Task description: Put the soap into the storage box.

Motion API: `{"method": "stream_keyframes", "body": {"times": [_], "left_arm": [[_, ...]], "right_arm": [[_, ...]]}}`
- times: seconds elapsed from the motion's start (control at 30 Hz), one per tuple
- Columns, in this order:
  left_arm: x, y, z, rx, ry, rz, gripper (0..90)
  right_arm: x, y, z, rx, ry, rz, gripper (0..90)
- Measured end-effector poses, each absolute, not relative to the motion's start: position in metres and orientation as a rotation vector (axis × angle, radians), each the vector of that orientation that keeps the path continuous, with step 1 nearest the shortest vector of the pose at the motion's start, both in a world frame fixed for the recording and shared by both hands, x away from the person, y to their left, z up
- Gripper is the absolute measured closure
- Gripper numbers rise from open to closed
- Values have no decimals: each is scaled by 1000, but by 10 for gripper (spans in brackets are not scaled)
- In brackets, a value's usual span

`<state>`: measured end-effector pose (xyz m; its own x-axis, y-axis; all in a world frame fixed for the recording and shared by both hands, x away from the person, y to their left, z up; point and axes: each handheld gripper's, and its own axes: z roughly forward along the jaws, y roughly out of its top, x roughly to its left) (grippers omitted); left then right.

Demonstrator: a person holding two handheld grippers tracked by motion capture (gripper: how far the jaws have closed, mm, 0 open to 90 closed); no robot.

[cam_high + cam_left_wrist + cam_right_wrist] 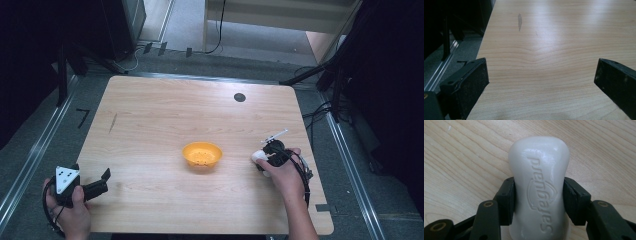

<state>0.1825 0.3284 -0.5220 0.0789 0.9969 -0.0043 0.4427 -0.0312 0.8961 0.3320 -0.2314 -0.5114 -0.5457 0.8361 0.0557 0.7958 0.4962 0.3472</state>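
A white bar of soap (pixel 540 192) with an embossed logo sits between the two black jaws of my right gripper (pixel 539 200), whose pads press on both its long sides over the wooden table. From above, the soap (pixel 258 155) shows as a white lump at the tip of the right gripper (pixel 267 155), right of an orange bowl (pixel 202 154) with small holes in its bottom. My left gripper (pixel 102 181) rests at the table's near left corner, held in a hand. Its jaws stand wide apart over bare wood, left gripper (pixel 541 77).
The wooden table (pixel 165 110) has a dark round plug (pixel 239 97) near its far edge and a grey smear (pixel 519 21) at the left. Black stands and cables flank both sides; the table's left edge (pixel 482 45) drops to the floor rail.
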Motion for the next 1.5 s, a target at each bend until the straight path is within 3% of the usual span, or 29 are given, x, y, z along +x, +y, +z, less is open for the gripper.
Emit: {"method": "stream_keyframes", "body": {"times": [0.83,1.5], "left_arm": [[183,329,-522,1583,1468,906,0],[183,329,-522,1578,1469,901,0]], "right_arm": [[331,-235,-504,1286,2659,553,511],[333,-210,-483,988,2766,556,510]]}}
